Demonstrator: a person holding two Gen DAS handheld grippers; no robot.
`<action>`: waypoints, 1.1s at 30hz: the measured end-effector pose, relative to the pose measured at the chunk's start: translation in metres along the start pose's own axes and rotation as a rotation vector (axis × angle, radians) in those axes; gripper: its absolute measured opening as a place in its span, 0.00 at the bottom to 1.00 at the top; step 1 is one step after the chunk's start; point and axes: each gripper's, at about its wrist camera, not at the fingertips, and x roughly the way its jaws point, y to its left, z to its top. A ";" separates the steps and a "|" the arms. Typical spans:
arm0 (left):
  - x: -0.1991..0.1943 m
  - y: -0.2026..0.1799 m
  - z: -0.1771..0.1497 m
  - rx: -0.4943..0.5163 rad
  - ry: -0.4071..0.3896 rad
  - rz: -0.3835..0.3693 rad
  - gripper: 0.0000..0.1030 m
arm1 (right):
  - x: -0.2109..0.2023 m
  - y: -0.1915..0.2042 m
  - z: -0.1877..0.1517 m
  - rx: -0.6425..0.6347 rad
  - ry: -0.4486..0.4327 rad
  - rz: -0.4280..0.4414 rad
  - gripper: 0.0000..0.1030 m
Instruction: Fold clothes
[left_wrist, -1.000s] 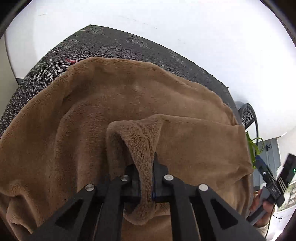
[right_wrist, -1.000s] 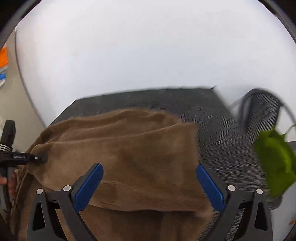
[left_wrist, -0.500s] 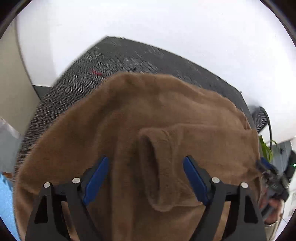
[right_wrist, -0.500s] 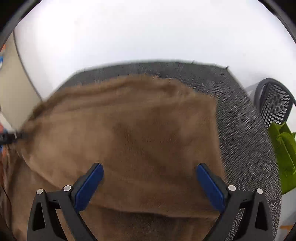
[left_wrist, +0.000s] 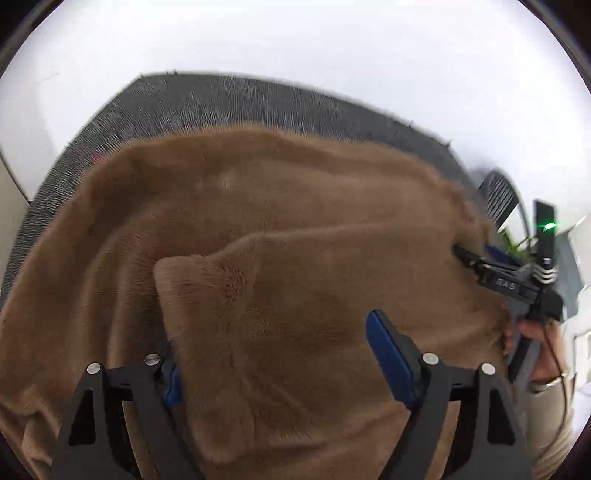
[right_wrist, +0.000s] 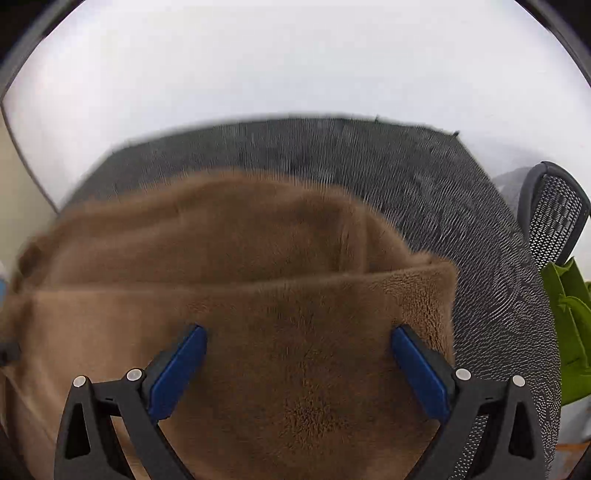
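Brown fleece garment (left_wrist: 280, 280) on dark mat (right_wrist: 424, 177)

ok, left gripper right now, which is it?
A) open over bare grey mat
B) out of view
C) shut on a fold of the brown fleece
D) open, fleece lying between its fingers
D: the left gripper stands open, blue pads apart, with a flap of the brown fleece lying between them.

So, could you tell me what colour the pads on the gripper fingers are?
Blue pads, clearest in the right wrist view.
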 end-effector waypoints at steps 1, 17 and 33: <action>0.001 -0.002 0.000 0.022 -0.016 0.011 0.84 | 0.000 0.001 -0.002 -0.009 -0.004 -0.008 0.99; 0.013 -0.031 -0.017 0.211 -0.125 0.150 1.00 | -0.053 -0.016 -0.017 0.108 -0.149 0.092 0.99; 0.015 -0.033 -0.019 0.218 -0.125 0.159 1.00 | -0.102 0.045 -0.143 -0.134 0.020 0.096 1.00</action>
